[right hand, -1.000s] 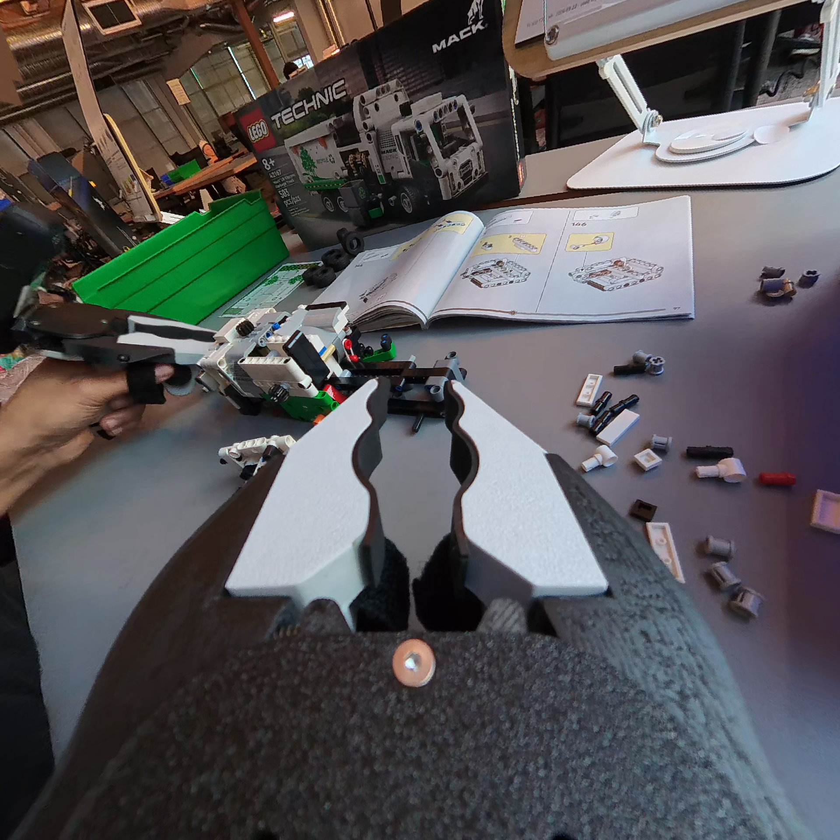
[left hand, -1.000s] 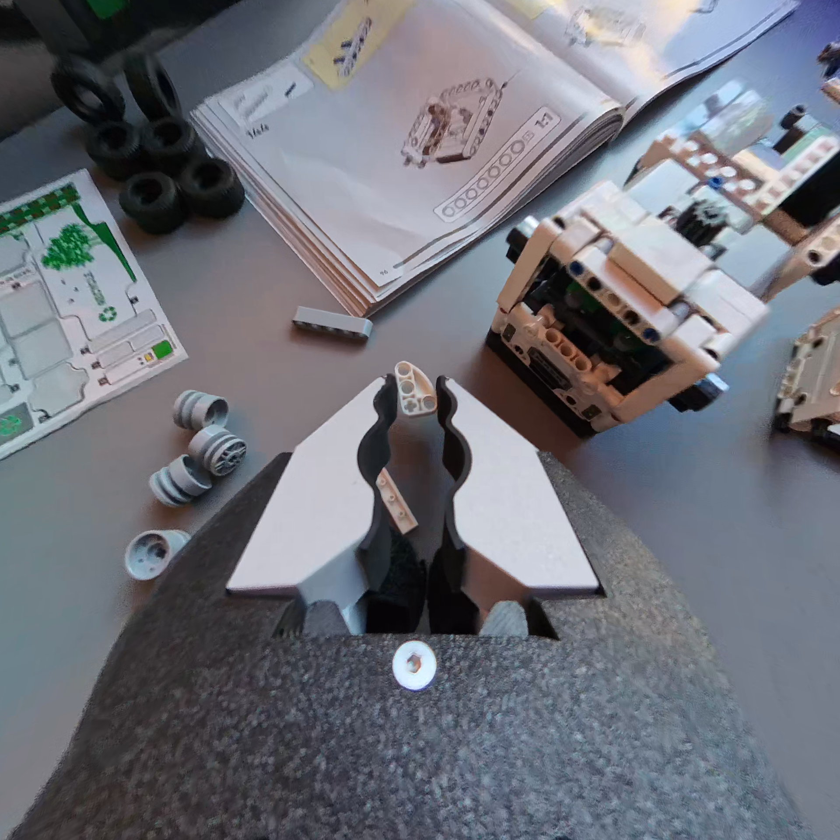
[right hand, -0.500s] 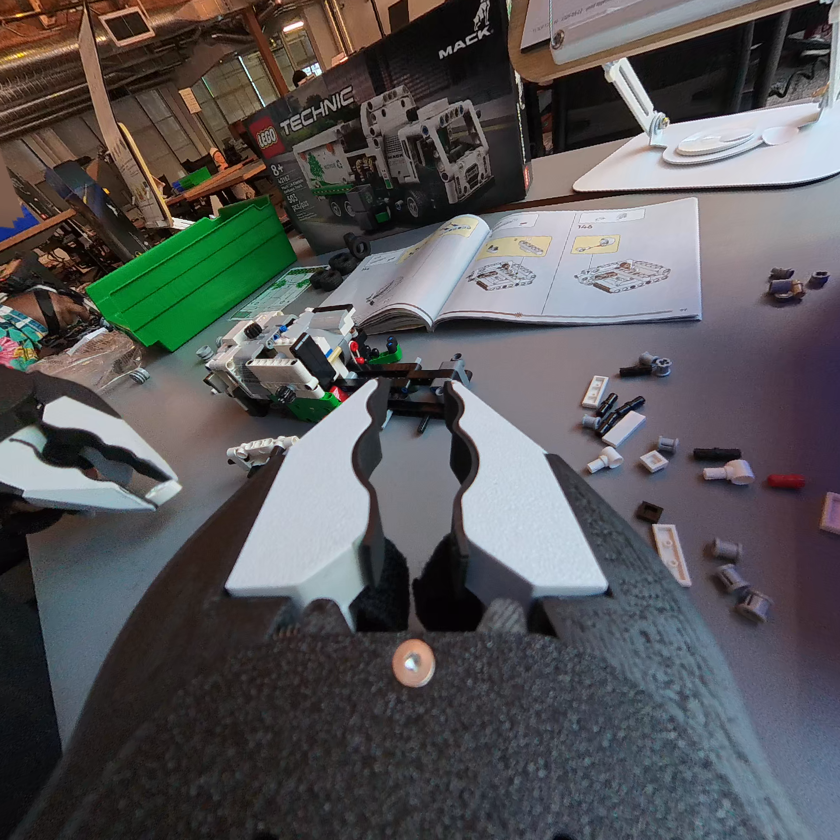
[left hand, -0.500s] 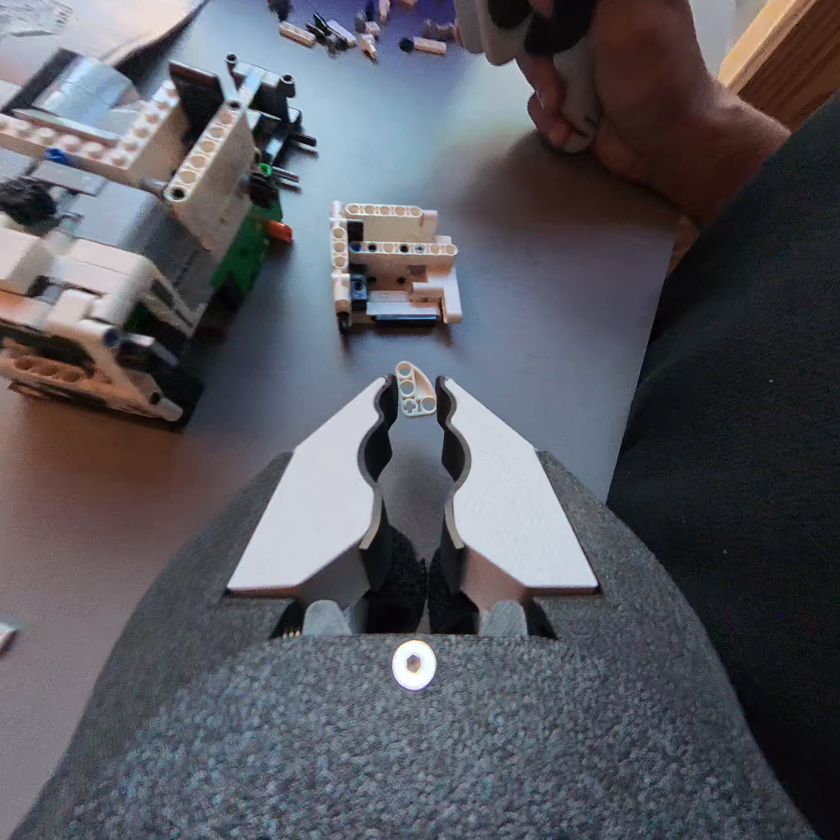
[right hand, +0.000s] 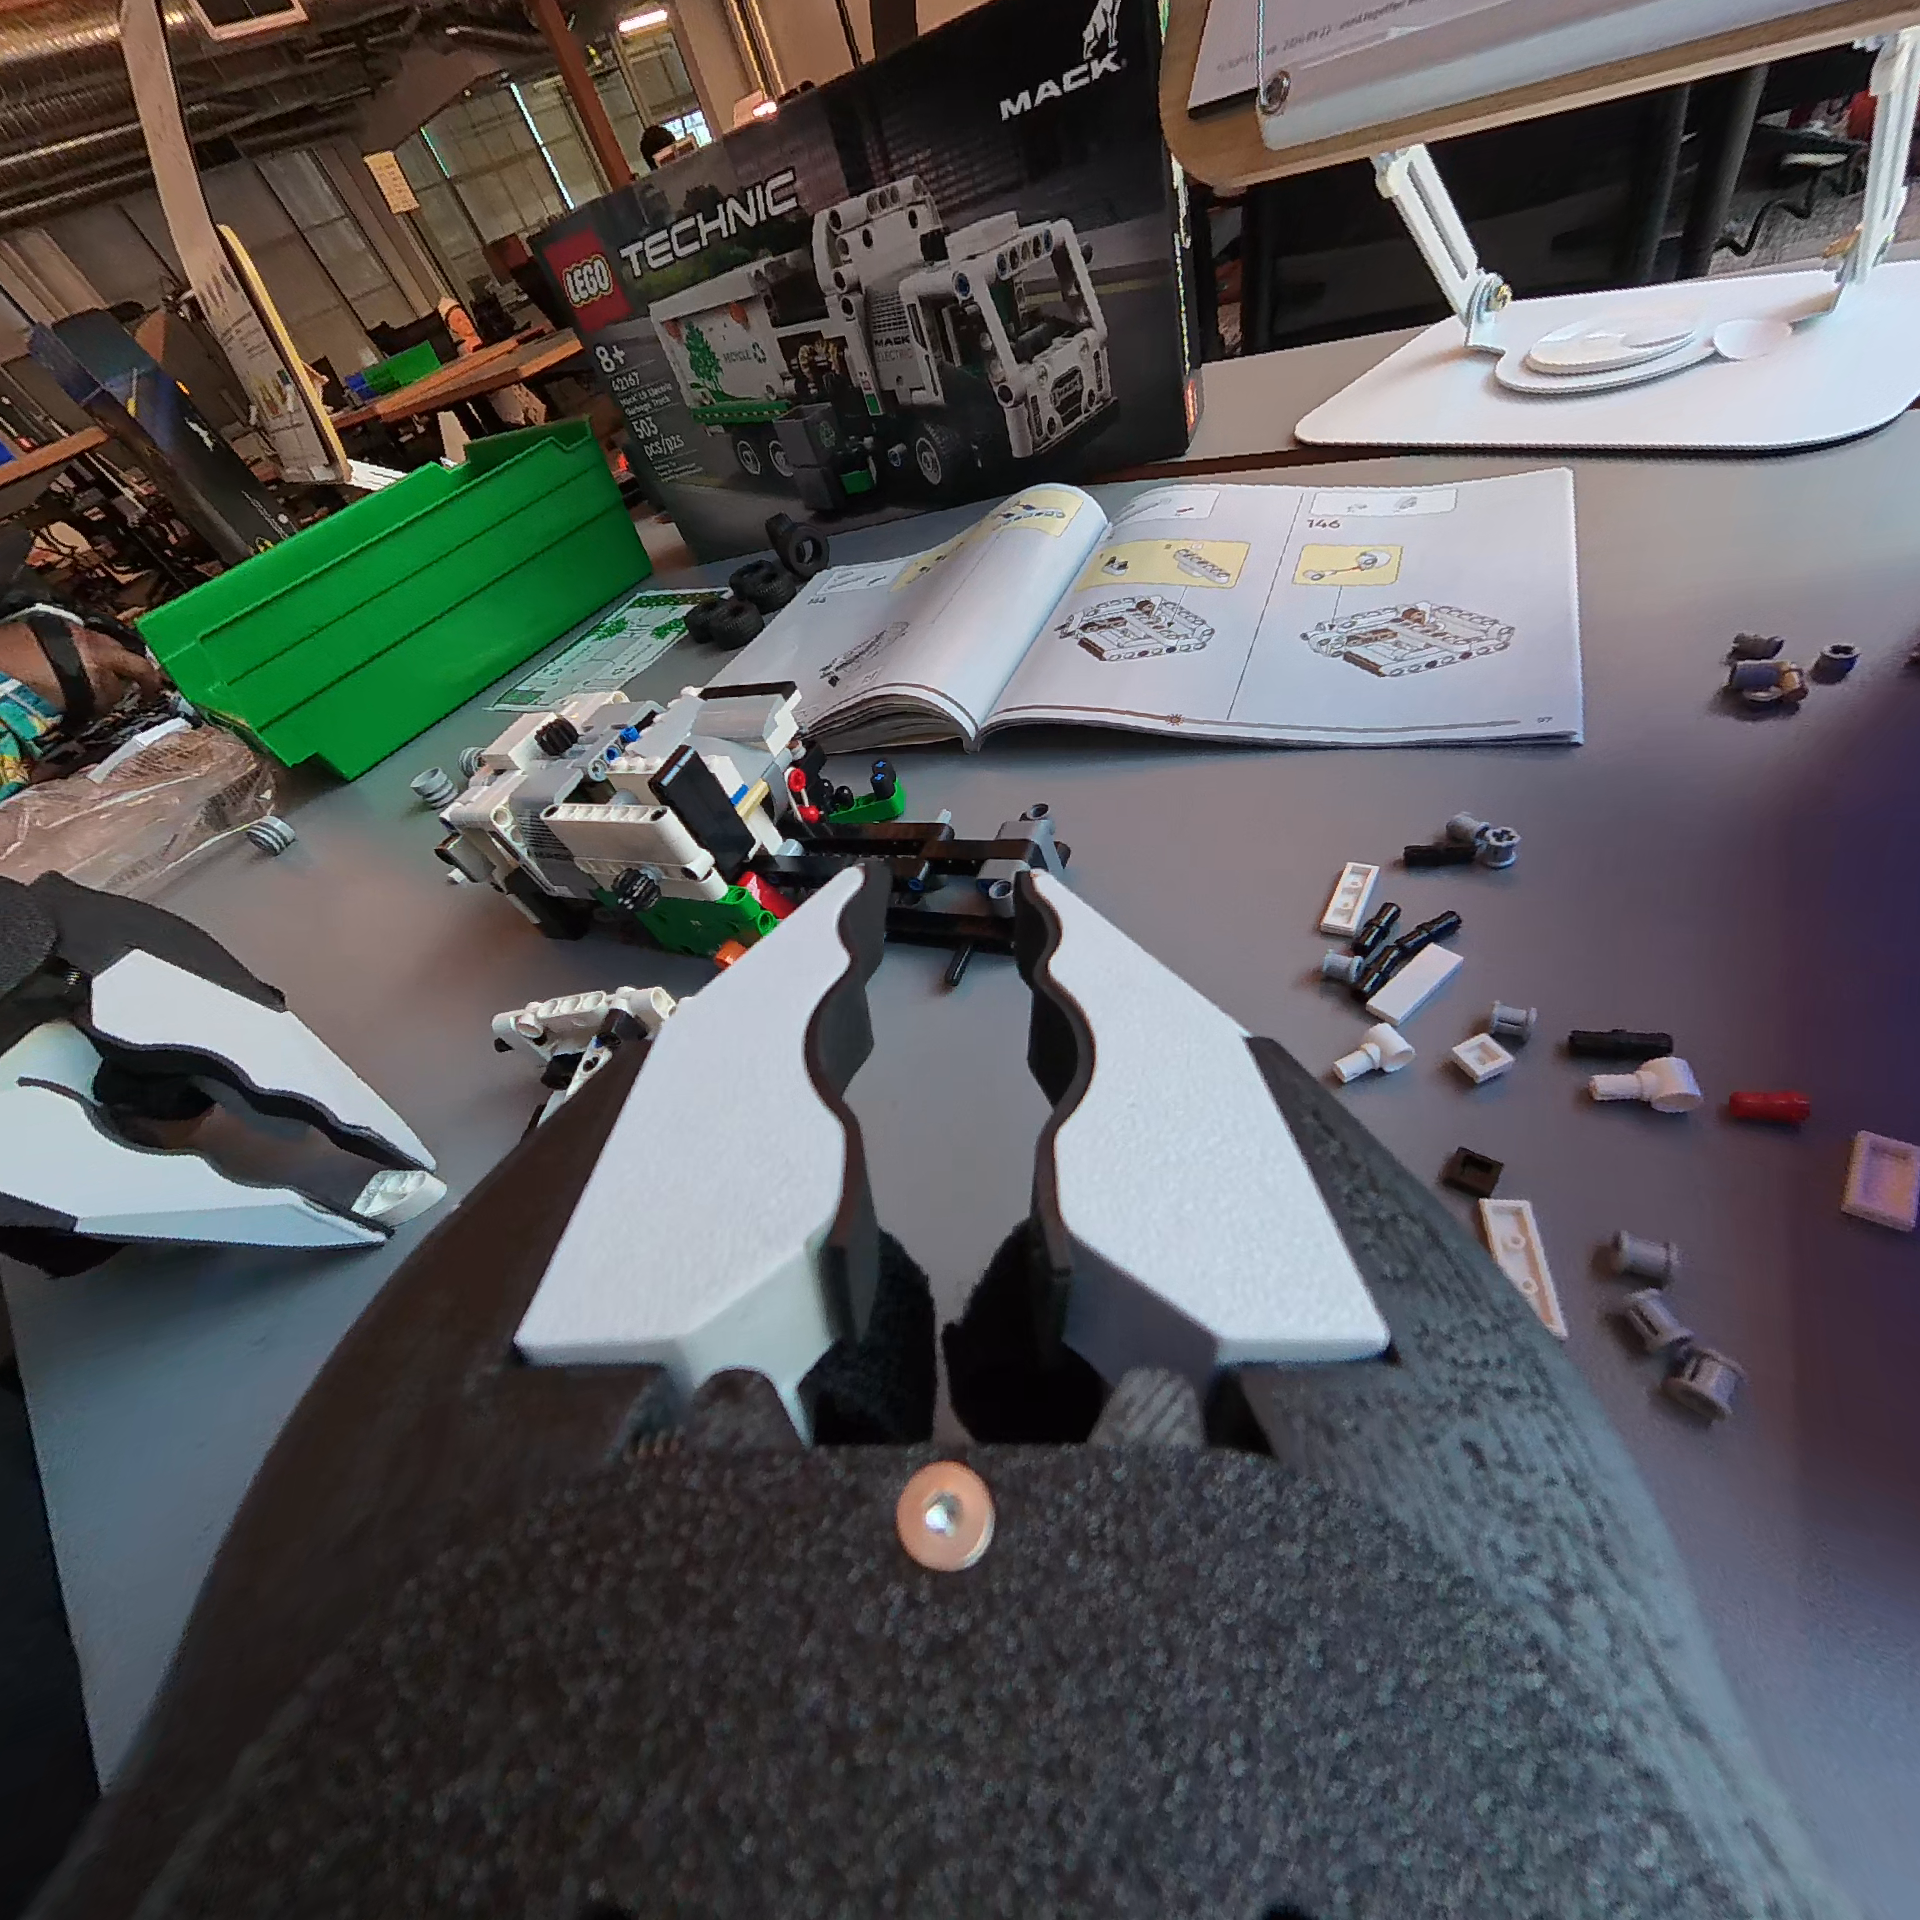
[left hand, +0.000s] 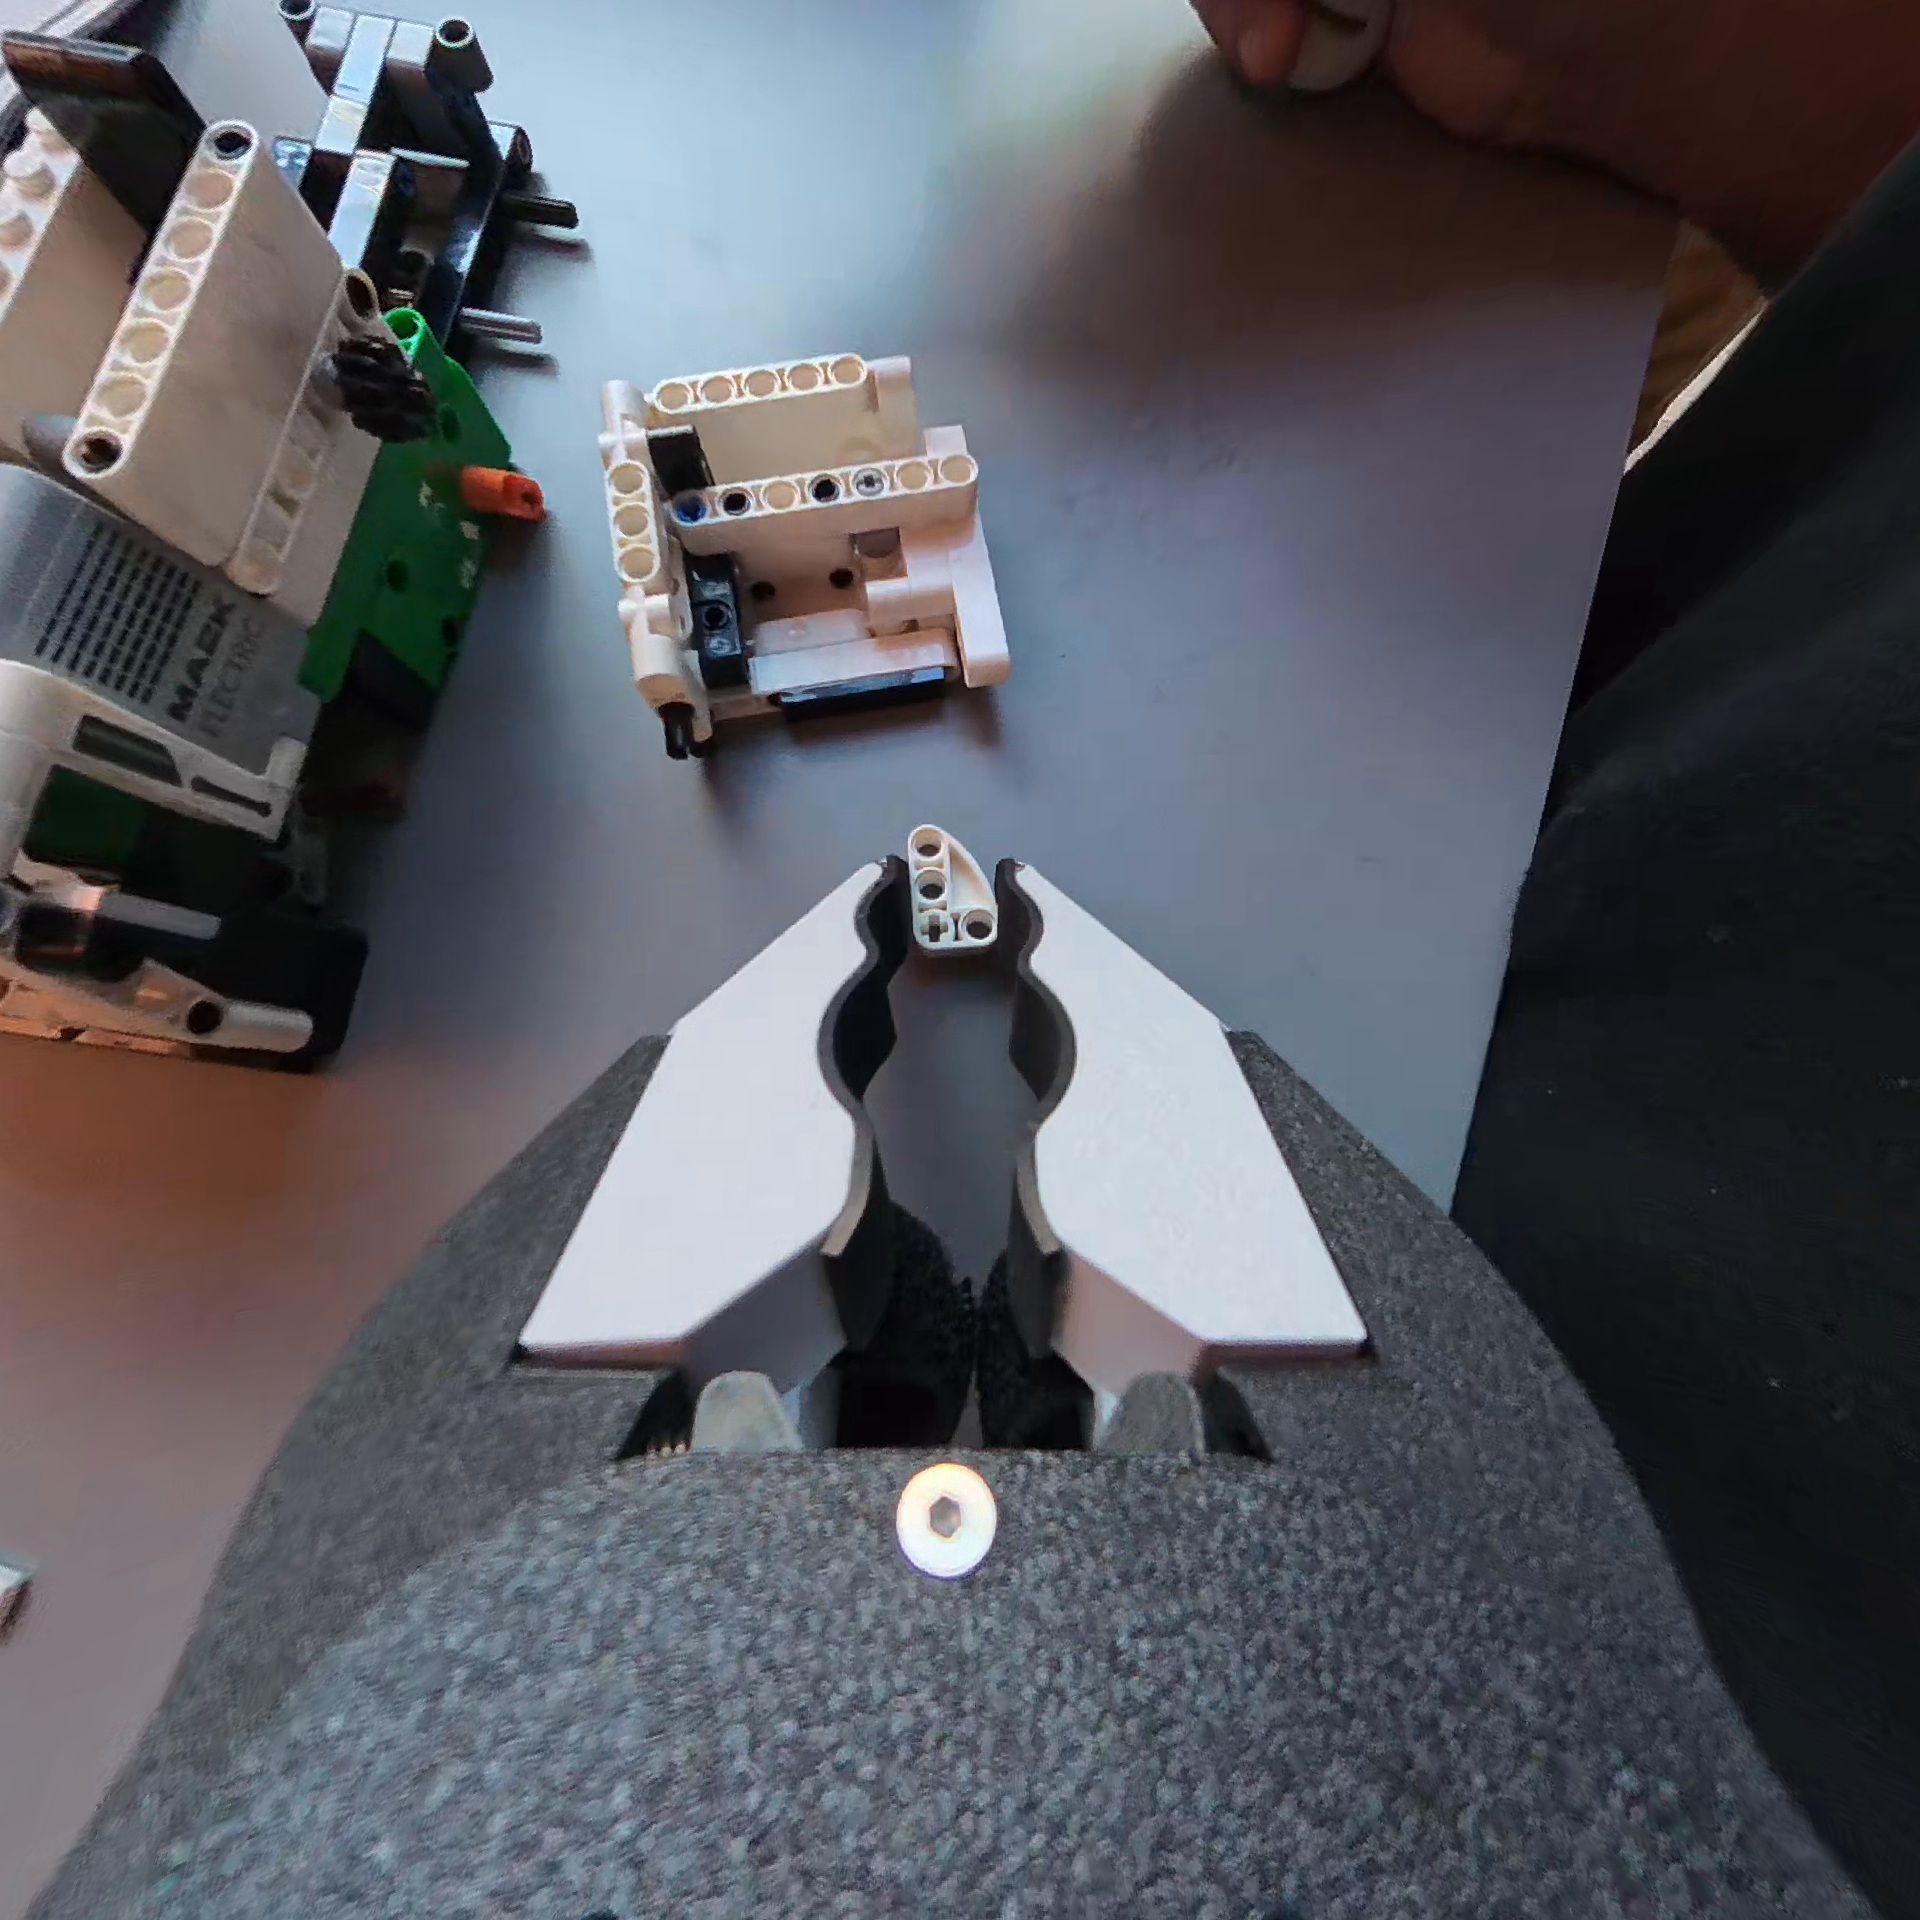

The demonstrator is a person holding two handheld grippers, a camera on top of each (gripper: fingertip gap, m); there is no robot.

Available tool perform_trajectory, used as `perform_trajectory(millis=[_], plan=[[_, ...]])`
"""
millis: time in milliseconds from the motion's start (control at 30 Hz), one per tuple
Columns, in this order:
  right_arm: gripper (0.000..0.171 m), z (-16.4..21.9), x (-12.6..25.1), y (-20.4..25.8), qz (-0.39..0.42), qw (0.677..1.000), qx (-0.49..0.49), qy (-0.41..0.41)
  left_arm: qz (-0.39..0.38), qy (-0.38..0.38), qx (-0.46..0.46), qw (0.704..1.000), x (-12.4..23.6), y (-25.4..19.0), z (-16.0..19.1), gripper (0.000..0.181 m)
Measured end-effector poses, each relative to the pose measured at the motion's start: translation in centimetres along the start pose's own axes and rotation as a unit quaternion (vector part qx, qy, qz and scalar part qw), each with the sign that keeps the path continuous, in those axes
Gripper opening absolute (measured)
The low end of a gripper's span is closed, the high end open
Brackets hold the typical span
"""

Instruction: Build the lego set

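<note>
My left gripper (left hand: 951,894) is shut on a small white curved piece (left hand: 951,888) with holes, held at its tips above the grey table. Just beyond it lies a small white sub-assembly (left hand: 800,551). The partly built white, green and black truck (left hand: 197,499) lies to its left. In the right wrist view my right gripper (right hand: 940,894) is open and empty, pointing at the truck (right hand: 644,831). The left gripper (right hand: 260,1153) shows there at the left with the white piece (right hand: 400,1193) at its tip. The sub-assembly (right hand: 582,1023) lies between them.
An open instruction booklet (right hand: 1195,613), the set's box (right hand: 883,332) and a green bin (right hand: 395,603) stand behind the truck. Several small loose pieces (right hand: 1507,1049) lie to the right. Black tyres (right hand: 748,603) lie by the booklet. A hand (left hand: 1455,73) and a dark garment (left hand: 1714,1039) border the table's edge.
My left gripper, still holding the white piece, has swung away from the booklet and tyres to the near table edge and closed in on the white sub-assembly. The right gripper has barely moved.
</note>
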State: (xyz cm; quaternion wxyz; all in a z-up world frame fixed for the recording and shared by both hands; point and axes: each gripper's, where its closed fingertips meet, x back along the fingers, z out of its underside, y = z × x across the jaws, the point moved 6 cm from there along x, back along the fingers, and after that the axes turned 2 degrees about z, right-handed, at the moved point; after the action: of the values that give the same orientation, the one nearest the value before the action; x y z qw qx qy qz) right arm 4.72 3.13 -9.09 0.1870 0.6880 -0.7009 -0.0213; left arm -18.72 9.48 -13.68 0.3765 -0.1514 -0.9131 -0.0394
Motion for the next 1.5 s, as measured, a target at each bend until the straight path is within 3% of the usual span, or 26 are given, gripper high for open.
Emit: perform_trajectory(millis=[300,433,533,800,1000,1133,1233,1333,1400,1500], plan=[[0.025,0.2,0.6,-0.5,0.041,0.999,0.009,0.007,0.03,-0.016,0.002,0.999,-0.2,0.4,-0.1,0.021],[0.019,1.2,2.5,-3.4,0.18,0.979,0.068,0.071,0.036,-0.035,0.002,0.999,0.6,1.1,-0.1,0.028],[0.02,1.0,3.4,-4.8,0.226,0.964,0.099,0.095,0.022,-0.081,0.005,0.996,1.7,2.5,-0.4,0.028],[0.022,2.4,-0.2,-6.0,0.243,0.948,0.059,0.195,-0.001,-0.18,0.037,0.983,3.9,5.3,-1.1,0.028],[0.02,2.5,-1.3,-6.5,0.245,0.945,0.053,0.209,0.005,-0.169,0.036,0.985,3.6,5.2,-1.0,0.028],[0.007,2.3,-1.9,-6.4,0.25,0.939,0.079,0.222,0.011,-0.159,0.037,0.986,3.4,5.1,-1.0,0.028],[0.006,2.1,-1.6,-5.1,0.214,0.944,0.095,0.231,0.008,-0.164,0.037,0.986,3.5,5.2,-1.0,0.028],[0.006,2.1,-0.6,-0.4,0.077,0.958,0.161,0.223,0.002,-0.169,0.032,0.985,3.6,5.1,-1.0,0.028],[0.007,3.4,0.8,3.9,-0.052,0.948,0.208,0.235,0.0,-0.172,0.029,0.985,3.7,5.0,-1.0,0.028],[0.006,5.2,2.3,7.4,-0.118,0.938,0.235,0.227,0.006,-0.174,0.023,0.984,3.8,4.9,-1.1,0.028]])
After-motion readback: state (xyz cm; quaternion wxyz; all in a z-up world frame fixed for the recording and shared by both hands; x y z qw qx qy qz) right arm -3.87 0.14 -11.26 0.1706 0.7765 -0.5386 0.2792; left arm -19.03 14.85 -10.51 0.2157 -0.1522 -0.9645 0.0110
